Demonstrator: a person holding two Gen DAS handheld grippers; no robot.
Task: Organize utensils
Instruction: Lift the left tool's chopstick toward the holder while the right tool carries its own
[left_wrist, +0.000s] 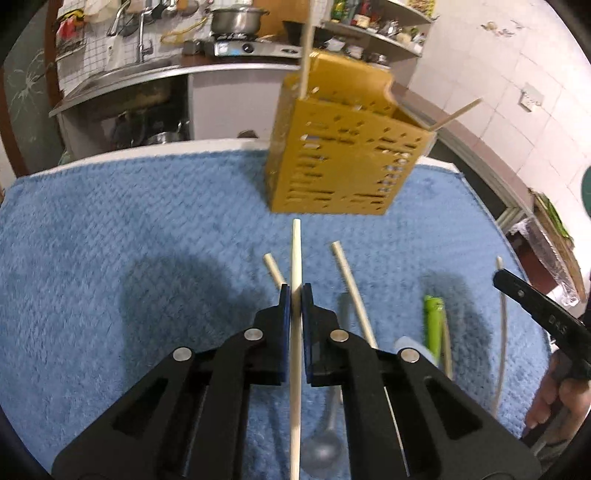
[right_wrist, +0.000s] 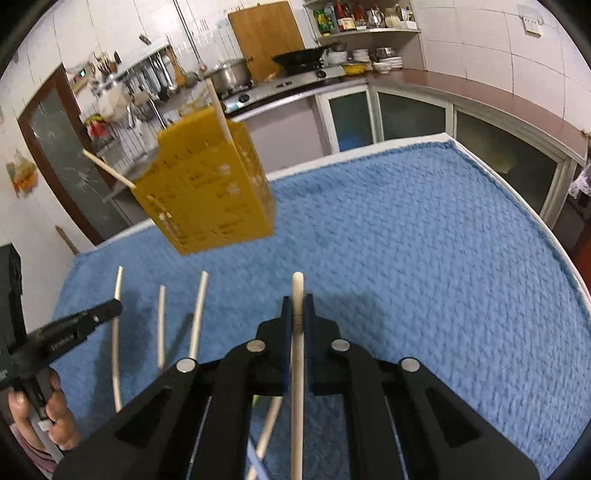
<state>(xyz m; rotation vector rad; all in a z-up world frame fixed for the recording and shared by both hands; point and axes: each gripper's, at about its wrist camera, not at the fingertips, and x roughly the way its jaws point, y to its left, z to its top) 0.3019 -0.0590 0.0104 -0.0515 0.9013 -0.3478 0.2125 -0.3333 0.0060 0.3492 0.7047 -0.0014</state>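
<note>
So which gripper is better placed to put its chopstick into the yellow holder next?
Probably the left gripper: its chopstick points almost straight at the yellow holder. The right gripper holds one too, but the holder sits off to its left.

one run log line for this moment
left claw: shut on pale wooden chopstick | right claw: shut on pale wooden chopstick | yellow perforated plastic utensil holder: two chopsticks inside

We stand in a home kitchen: steel sink (left_wrist: 122, 74), gas stove (right_wrist: 295, 83) with steel pot (right_wrist: 231, 74), white-tiled walls (right_wrist: 480, 33).
</note>
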